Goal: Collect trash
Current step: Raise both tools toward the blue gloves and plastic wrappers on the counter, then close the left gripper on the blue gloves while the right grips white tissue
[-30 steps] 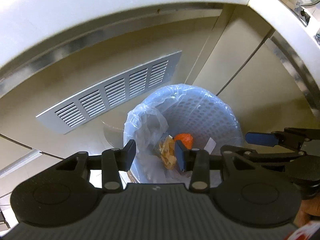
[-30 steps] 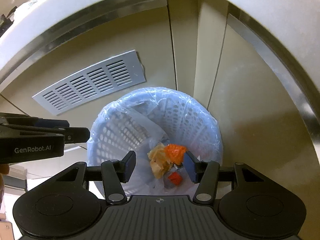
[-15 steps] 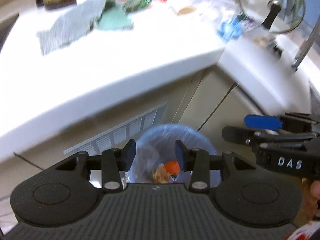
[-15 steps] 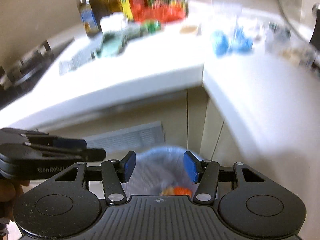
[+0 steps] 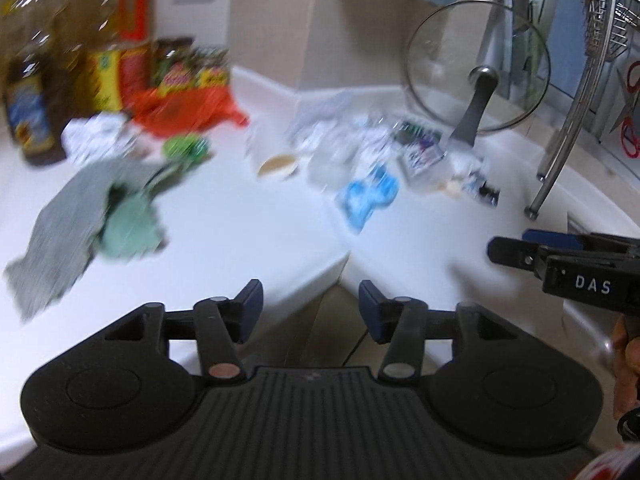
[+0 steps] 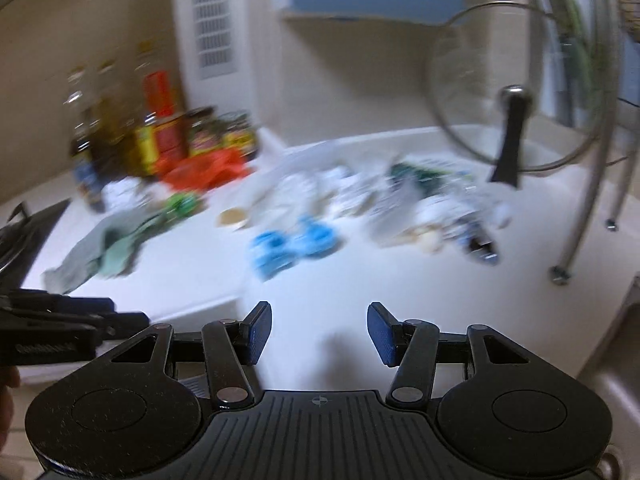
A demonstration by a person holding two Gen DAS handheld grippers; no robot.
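Blurred wrappers (image 5: 360, 196) and a cloth (image 5: 88, 216) are strewn over the far surface (image 5: 240, 232), while the left gripper (image 5: 311, 310), jaws opening on nothing, and the right gripper (image 6: 319, 332), jaws parted and empty, are held above its near edge.

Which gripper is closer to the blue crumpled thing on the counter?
Hard to call; probably the right gripper. The blue wrapper lies ahead of it, slightly left. The left gripper, jaws opening and empty, sits at the counter's corner, the wrapper ahead to its right.
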